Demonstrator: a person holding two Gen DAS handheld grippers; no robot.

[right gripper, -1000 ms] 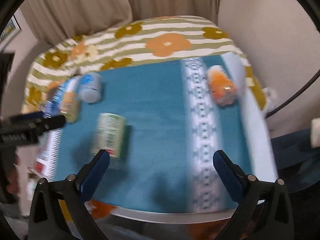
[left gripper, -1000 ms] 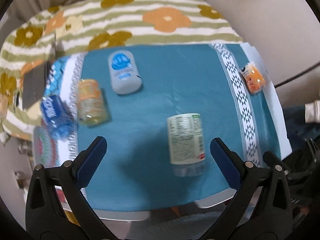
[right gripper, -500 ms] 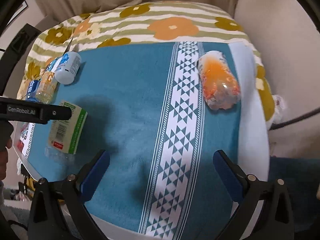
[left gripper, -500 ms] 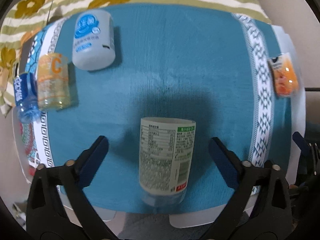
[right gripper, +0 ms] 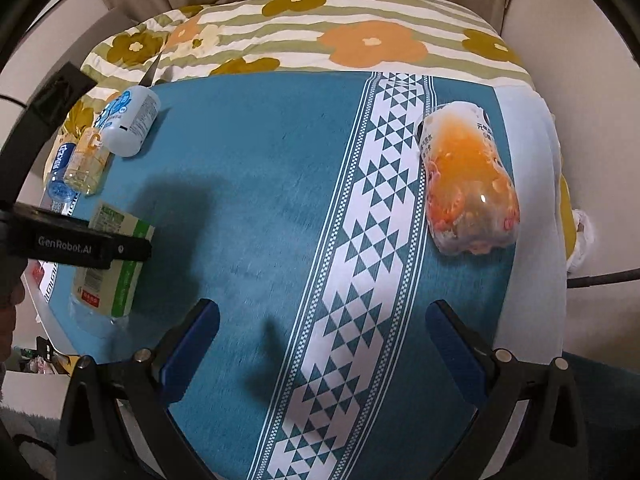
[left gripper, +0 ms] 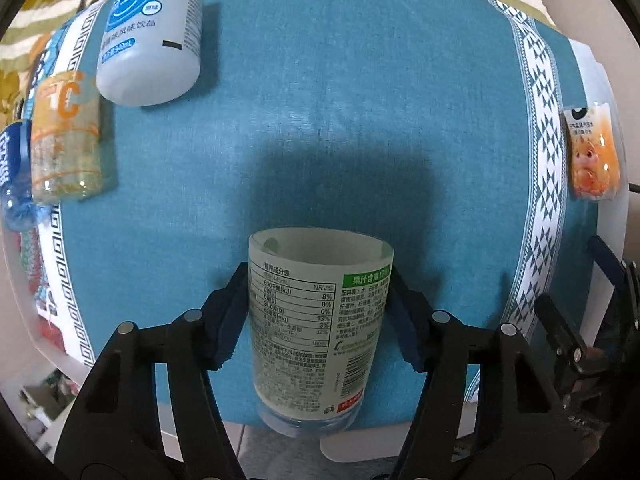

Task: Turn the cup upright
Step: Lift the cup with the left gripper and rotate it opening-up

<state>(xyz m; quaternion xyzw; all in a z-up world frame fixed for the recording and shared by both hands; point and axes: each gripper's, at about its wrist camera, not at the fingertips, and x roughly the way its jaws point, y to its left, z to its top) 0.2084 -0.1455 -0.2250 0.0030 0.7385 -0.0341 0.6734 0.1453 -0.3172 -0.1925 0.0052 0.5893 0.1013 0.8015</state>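
Left tool (left gripper: pixel 316 316): its two blue pads are clamped on the cup (left gripper: pixel 316 320), one on each side of the labelled wall, about mid-length. The cup lies on its side on the blue cloth (left gripper: pixel 360 120), near the table's front edge. Its long axis runs 12 to 6 o'clock in the left wrist view, in line with the tool's fingers: open mouth at 12, away from the tool, clear base at 6, overhanging the cloth's edge. Judgement: righting it calls for a pitch of the left wrist about the pad line, base going down.

Right tool (right gripper: pixel 320 340): pads wide apart, nothing between them, hovering over the cloth's patterned band. In its view the cup (right gripper: pixel 112 264) sits at about 9 o'clock, well apart. The left tool is the nearer.
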